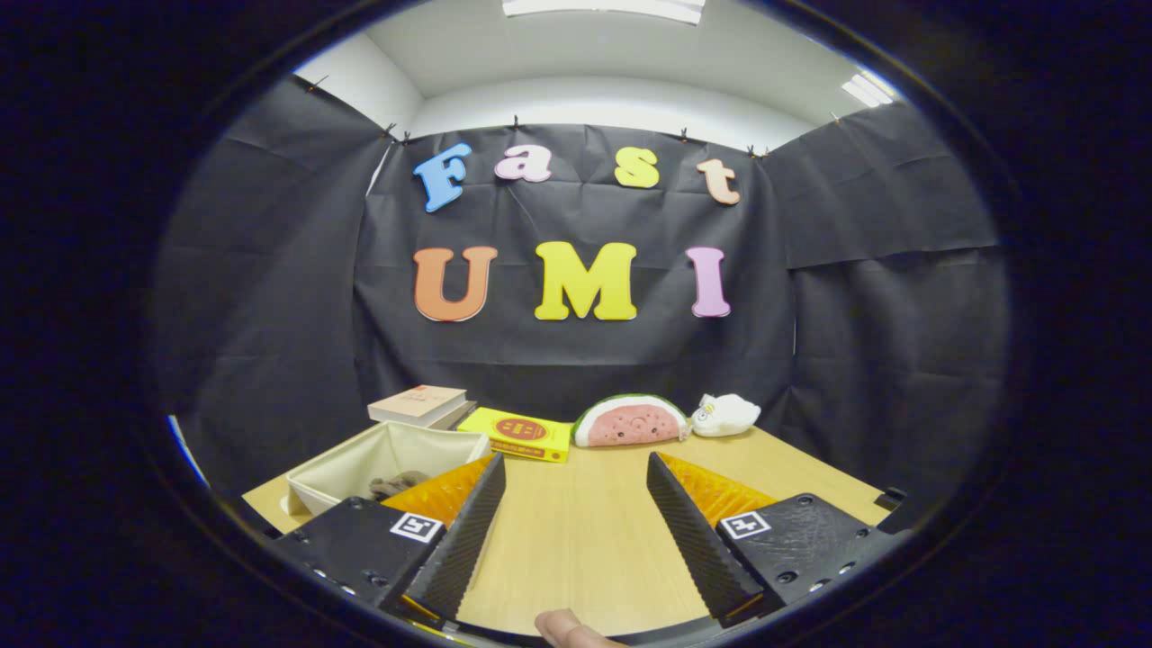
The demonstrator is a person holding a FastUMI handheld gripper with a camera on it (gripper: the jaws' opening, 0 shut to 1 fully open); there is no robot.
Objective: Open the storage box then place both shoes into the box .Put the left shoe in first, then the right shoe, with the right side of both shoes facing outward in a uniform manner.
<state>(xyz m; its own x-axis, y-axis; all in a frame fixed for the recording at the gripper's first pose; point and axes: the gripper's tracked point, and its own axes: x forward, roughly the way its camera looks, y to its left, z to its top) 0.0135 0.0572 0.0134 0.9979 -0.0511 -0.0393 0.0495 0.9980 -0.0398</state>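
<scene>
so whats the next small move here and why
Probably swing the hand-held gripper toward the storage box on the table. Its fingers are open with only bare tabletop between them, and the box sits just ahead of the near finger, apparently already open, with something dark inside. No shoe is clearly visible, so bringing the box into full view seems the sensible first step.

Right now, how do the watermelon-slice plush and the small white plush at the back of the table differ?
The watermelon-slice plush is red-pink with a green rind; the small white plush is nearly all white. The watermelon plush is the larger, a half-round slice standing on its flat edge; the white plush is a low rounded lump. The watermelon plush sits beside the yellow flat box; the white plush lies on its far side. Both rest on the wooden table, well beyond the open, empty claw.
</scene>
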